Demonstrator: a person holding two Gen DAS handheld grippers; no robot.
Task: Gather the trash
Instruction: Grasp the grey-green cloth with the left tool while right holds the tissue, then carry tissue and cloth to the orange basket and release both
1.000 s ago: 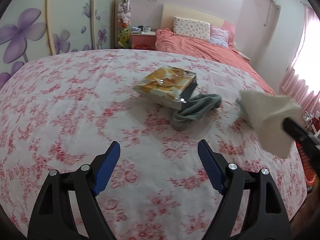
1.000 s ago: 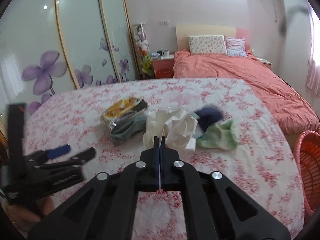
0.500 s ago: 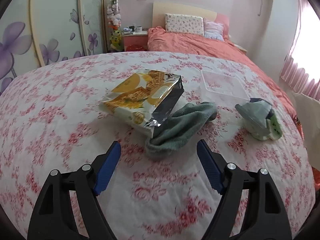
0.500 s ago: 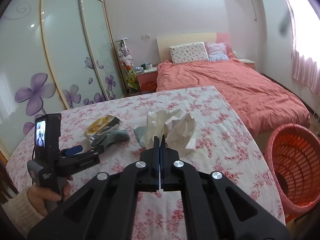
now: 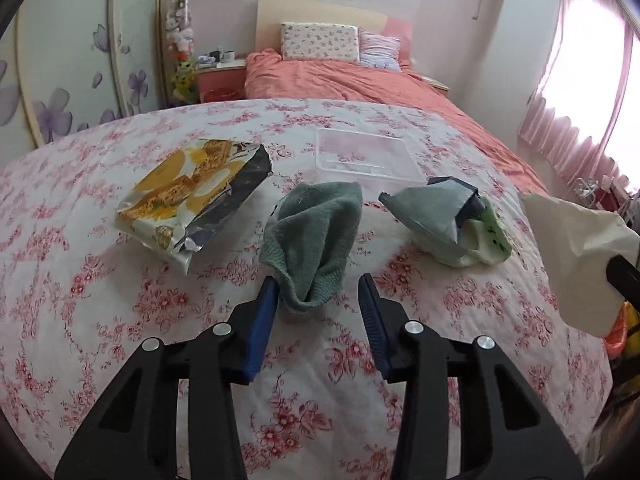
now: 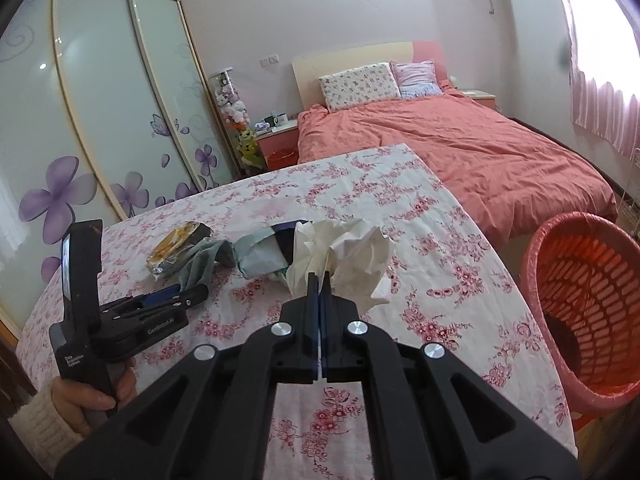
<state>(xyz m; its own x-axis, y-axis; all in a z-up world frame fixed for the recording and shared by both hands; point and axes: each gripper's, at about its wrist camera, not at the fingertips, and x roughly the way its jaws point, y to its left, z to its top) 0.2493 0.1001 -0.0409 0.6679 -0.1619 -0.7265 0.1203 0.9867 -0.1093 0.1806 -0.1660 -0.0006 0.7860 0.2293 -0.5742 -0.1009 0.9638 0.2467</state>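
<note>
Floral table cover [image 5: 120,320] fills my view, pink bed [image 6: 460,148] behind. Red basket [image 6: 580,304] off table's R edge, bottom cut off. Snack bag [image 5: 192,192], clear tray [image 5: 364,152] (hard to see vs cloth), crumpled grey-green wrapper [image 5: 444,216] around green cloth [image 5: 316,236]. My L gripper [image 5: 316,300]: jaws just been closing, half-wide, cloth's near end between them, L pad touching, R pad apart. R gripper [image 6: 319,280] clamped tight on white paper wad [image 6: 344,256], above table.
</note>
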